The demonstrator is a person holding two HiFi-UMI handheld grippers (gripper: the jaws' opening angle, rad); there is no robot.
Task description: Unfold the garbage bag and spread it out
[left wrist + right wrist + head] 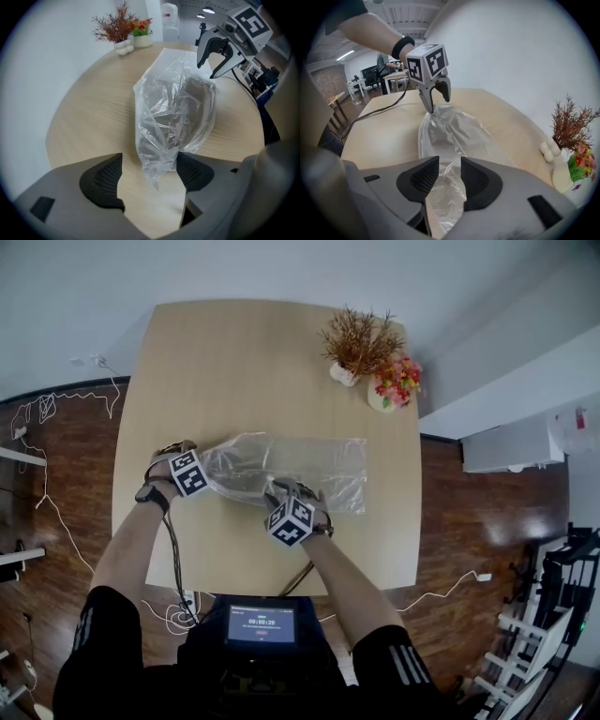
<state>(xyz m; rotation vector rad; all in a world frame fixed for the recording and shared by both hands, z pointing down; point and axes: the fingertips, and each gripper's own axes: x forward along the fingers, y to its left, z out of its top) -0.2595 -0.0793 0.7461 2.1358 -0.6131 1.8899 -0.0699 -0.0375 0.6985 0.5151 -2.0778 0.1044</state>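
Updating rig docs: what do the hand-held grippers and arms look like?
Left hand-held gripper and right hand-held gripper: grey, dark meshed pads, white cube of black square markers. Black cable on the left; black wristband; black white-striped short sleeves.

Place: an open-plan office or workroom.
Furniture: light wooden rectangular table (272, 362); white desks (356, 85) farther back, a person (384, 61) standing at one.
Ceiling: long strip lights (345, 55).
Floor: dark wood planks (487, 521), loose white cables (56, 409).
Decor: white vase of brown dried twigs (361, 343); pot of bright flowers (398, 381).
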